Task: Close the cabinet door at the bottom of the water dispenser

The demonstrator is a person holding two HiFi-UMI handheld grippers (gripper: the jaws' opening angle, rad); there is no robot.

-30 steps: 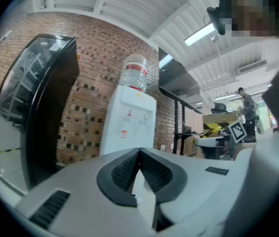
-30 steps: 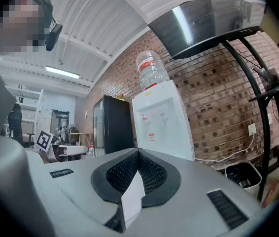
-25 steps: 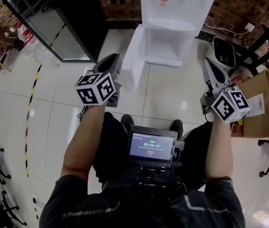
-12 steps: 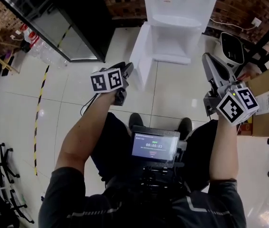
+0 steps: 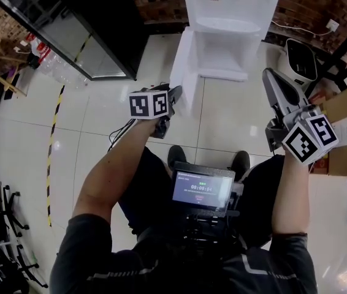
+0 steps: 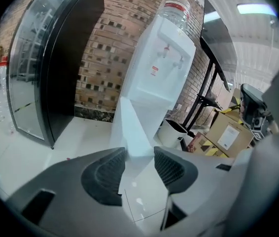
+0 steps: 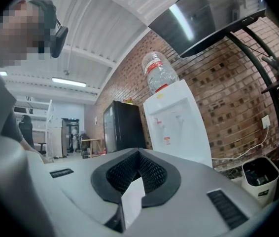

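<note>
The white door [image 5: 183, 66] at the foot of the dispenser [image 5: 228, 11] stands swung wide open on the dispenser's left, its plain panel edge-on to the person; the left gripper [image 5: 175, 92] sits just before its free edge, jaws opening, the edge showing beyond them, not pinched; the right gripper [image 5: 266, 75] hangs well apart, jaws together, empty

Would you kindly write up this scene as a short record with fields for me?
Water dispenser: white, against brick wall, bottle on top
Cabinet door: open, swung out at the dispenser's left in the head view
Left tool: jaws opening, aimed at the door's edge, nothing gripped
Right tool: jaws together, empty, off to the right
Task status: door not yet closed
</note>
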